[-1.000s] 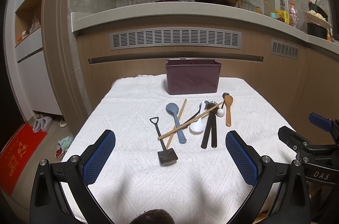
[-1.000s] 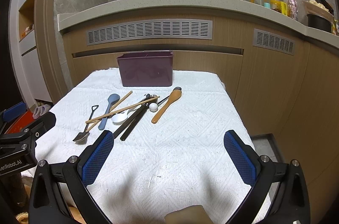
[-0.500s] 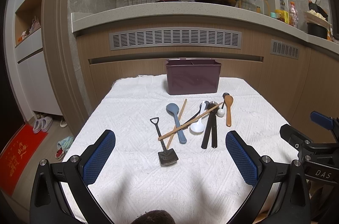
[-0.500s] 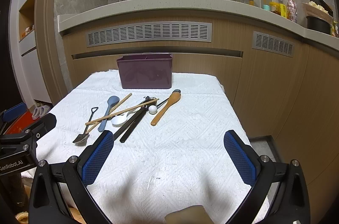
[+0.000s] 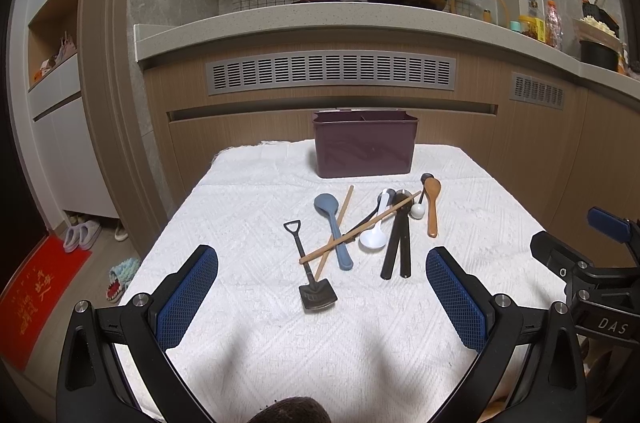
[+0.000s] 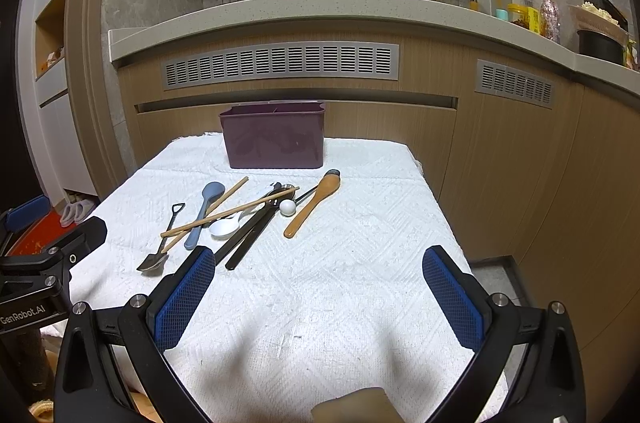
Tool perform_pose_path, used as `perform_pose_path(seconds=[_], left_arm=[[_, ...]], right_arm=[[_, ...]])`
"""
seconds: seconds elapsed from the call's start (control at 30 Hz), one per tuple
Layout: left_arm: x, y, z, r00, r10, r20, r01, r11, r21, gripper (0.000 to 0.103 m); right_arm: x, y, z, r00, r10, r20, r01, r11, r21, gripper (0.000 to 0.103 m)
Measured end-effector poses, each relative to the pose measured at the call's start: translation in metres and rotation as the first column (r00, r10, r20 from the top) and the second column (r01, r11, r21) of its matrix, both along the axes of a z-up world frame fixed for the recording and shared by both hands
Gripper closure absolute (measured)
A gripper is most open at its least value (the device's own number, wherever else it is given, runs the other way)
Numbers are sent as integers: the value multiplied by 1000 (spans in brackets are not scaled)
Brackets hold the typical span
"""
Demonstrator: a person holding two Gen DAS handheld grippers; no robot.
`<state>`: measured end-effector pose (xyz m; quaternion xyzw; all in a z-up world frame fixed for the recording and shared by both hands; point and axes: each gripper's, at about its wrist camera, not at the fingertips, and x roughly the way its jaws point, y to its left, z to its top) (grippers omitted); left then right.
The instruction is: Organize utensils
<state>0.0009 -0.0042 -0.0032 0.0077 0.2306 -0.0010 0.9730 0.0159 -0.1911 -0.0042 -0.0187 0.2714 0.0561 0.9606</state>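
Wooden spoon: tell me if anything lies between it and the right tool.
Nothing visible does. The wooden spoon lies at the right edge of the pile, with only bare white cloth between it and the open right tool. The bin stands beyond it.

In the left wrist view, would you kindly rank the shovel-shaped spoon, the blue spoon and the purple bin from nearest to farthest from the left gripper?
1. Shovel-shaped spoon, just ahead of the left gripper.
2. Blue spoon, mid-table.
3. Purple bin, far table edge.

Both wrist cams sit low at near table (image 5: 248, 191) edge, facing fwd toward counter (image 5: 320, 19). Right cam offset rightward. Shared: utensil pile, purple caddy (image 6: 274, 143).
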Motion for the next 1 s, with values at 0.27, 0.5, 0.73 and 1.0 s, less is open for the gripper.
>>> perform_pose_path(seconds=[0.27,0.5,0.73,1.0], left_arm=[[0,1,0,1000,0,0,0,1000,0,0],[0,1,0,1000,0,0,0,1000,1,0],[0,0,0,1000,0,-1,0,1000,2,0],[6,3,-3,999,-28,-19,28,1000,1,0]], right_arm=[[0,-1,0,1000,-2,-1,2,1000,0,0],[-1,-2,1,1000,-4,1,4,1000,1,0],[-1,-2,1,1000,-5,-2,5,1000,1,0],[4,-3,0,1000,3,-23,-3,1000,8,0]])
